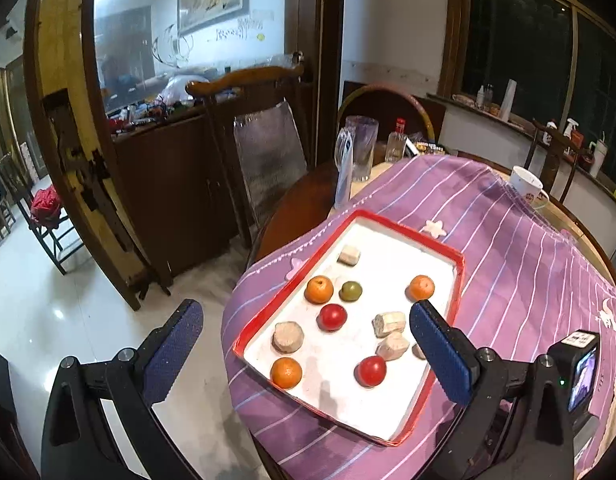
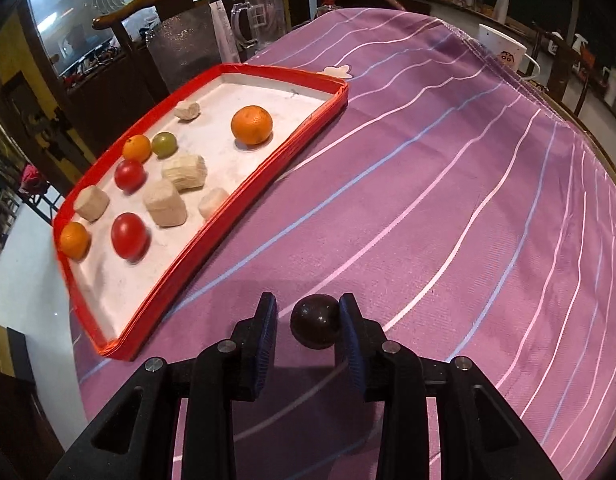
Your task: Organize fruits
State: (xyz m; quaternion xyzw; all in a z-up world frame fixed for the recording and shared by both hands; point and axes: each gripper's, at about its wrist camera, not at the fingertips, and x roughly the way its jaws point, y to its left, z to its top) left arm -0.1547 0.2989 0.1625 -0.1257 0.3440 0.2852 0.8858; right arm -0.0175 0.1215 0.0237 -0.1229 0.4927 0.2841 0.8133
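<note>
- Left gripper [image 1: 306,322] is spread wide and empty above the red tray [image 1: 391,224]; its finger hides one pale chunk.
- Right gripper [image 2: 308,320] has narrow jaws around a dark round fruit [image 2: 314,327] beside the tray; whether they squeeze it is unclear.

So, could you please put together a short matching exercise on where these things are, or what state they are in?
Column one:
1. dark round fruit
2. green fruit
3. white mug
4. left gripper

Column two:
A. in the red tray, beside an orange
B. wide open, holding nothing
C. on the purple cloth, between the fingers of the right gripper
D. by the cloth's far edge, outside the tray

Pairs: 1-C, 2-A, 3-D, 4-B
</note>
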